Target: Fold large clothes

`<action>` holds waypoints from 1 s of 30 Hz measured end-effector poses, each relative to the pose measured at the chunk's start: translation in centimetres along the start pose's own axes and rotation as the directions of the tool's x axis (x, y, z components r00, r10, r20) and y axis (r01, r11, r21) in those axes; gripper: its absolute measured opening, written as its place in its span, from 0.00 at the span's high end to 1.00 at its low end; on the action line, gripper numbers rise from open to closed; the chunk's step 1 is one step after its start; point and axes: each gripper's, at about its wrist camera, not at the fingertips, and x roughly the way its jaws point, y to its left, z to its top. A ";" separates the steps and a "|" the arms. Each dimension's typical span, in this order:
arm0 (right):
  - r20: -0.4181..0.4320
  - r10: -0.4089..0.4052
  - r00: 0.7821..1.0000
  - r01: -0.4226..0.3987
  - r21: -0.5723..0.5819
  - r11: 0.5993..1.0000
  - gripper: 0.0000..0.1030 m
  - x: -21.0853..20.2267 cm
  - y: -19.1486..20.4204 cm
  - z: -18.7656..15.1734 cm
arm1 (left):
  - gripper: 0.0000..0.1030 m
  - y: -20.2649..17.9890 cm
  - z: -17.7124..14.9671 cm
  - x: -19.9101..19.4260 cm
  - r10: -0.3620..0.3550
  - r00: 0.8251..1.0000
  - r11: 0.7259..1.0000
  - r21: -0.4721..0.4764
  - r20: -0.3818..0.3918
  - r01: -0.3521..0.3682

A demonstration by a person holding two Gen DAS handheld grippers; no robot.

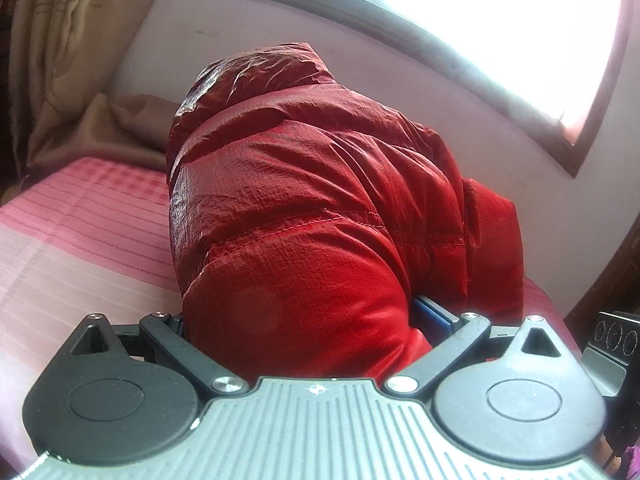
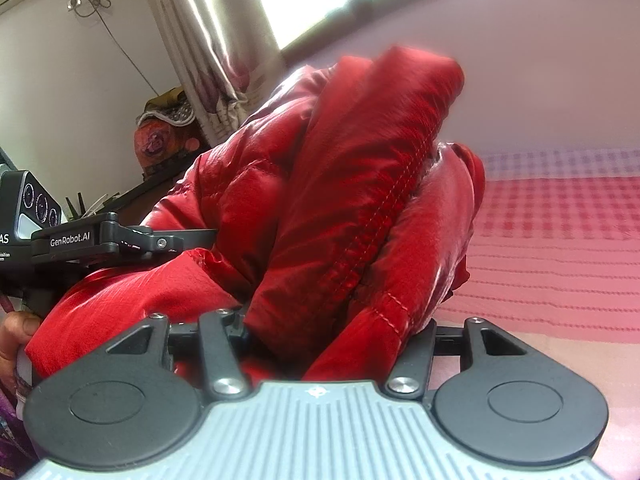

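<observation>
A shiny red puffer jacket (image 1: 312, 200) is bunched up and held above a pink checked bedsheet (image 1: 80, 216). My left gripper (image 1: 304, 320) is shut on a thick fold of the jacket; its fingers are buried in the fabric, with only a blue pad (image 1: 434, 314) showing. In the right wrist view the jacket (image 2: 340, 200) hangs in folds with a stitched seam facing me. My right gripper (image 2: 328, 332) is shut on the jacket's lower edge. The left gripper's body (image 2: 100, 240) shows at the left, pressed into the jacket.
The bedsheet (image 2: 560, 240) stretches right. A pale wall and bright window (image 1: 500, 20) stand behind the bed. Brown curtains (image 1: 60, 60) hang at the left. A curtain (image 2: 212, 40) and piled bedding (image 2: 168, 128) sit in the far corner.
</observation>
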 end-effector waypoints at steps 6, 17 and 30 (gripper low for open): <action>-0.012 0.018 1.000 -0.018 -0.005 1.000 0.47 1.3 0.4 0.2 | 0.05 -0.5 -0.4 -1.7 0.024 1.000 1.000 -0.014 0.004 -0.024; -0.013 0.036 0.999 -0.036 -0.008 0.999 0.47 2.8 0.4 0.8 | 0.05 -1.4 -0.3 -4.2 0.063 0.998 0.998 -0.028 0.028 -0.062; -0.020 0.037 0.999 -0.037 0.003 0.999 0.47 3.2 -0.2 0.4 | 0.04 -2.0 -0.1 -4.5 0.104 0.994 0.994 -0.042 0.022 -0.103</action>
